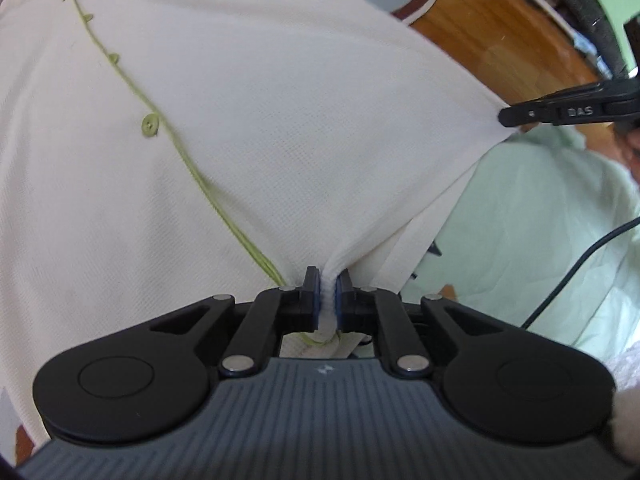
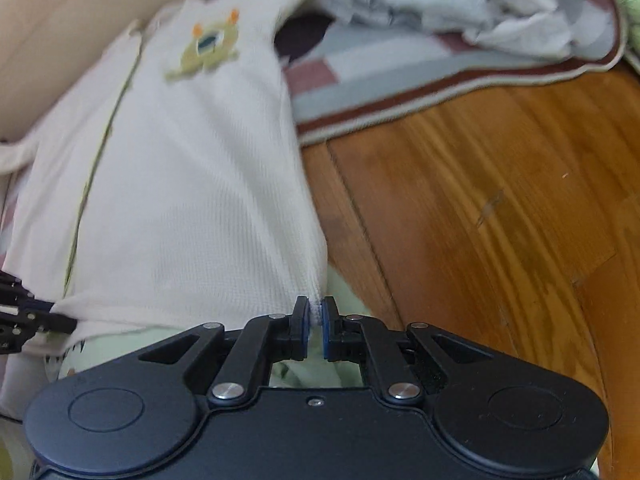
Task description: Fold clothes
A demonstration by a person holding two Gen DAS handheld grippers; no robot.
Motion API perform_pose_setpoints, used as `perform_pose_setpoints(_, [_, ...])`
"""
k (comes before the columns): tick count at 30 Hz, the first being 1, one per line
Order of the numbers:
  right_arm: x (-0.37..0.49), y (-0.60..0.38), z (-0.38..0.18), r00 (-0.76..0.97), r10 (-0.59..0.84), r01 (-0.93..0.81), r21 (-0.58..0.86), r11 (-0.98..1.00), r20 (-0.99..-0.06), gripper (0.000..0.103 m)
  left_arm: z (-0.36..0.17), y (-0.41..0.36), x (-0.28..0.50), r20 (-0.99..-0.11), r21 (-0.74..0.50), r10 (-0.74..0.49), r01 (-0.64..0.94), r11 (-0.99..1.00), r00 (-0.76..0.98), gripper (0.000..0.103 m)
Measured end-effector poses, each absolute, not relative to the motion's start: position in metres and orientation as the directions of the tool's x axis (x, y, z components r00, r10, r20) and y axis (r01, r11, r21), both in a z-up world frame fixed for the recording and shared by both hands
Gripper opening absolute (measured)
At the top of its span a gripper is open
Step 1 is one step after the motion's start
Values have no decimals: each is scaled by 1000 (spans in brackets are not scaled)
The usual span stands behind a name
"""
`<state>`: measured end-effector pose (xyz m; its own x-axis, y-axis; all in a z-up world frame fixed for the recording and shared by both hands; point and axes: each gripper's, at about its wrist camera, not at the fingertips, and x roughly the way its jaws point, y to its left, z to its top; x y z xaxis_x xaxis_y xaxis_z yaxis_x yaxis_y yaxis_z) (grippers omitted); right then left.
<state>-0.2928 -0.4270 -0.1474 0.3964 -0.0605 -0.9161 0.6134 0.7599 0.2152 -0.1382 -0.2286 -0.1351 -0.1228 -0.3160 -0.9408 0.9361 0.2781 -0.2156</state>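
The left gripper (image 1: pixel 328 294) is pinching the hem of a cream garment (image 1: pixel 248 128), its jaws closed tight on a bunched fold of cloth right beside the green-stitched button placket (image 1: pixel 160 120). The right gripper (image 2: pixel 316 320) is clamping the same hem at the garment's right bottom corner, jaws nearly together with a thin pleat of fabric between the blue pads (image 2: pixel 325 332). In the left wrist view the right gripper's fingers (image 1: pixel 560 110) are reaching in from the far right edge, gripping that corner. The garment is stretching away from both grippers, pulled taut between them, its green frog patch (image 2: pixel 206 46) at the far end. It is lying partly over a striped blanket (image 2: pixel 400 76) on the wooden floor (image 2: pixel 480 208), with pale green fabric (image 1: pixel 520 220) beneath the near hem.
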Motion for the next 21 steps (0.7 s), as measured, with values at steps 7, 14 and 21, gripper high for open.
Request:
perform_pose_setpoints(7, [-291,-446,-145,446,36,573,316,756,-894,28,-117,-231,-136,-960,-183,-249,959,216,-127,13])
perform_pose_setpoints(14, [-307,-501,-157,680,63,588,595,547,-730,48,-87,-221,-94,-928,-252,-338,931,264,-156,41])
perform_pose_setpoints(21, [-306,-496,-191,689,231,543,700,463,-687,30,-78,-259,-80,-845,-282,-530,898,338,-66,41])
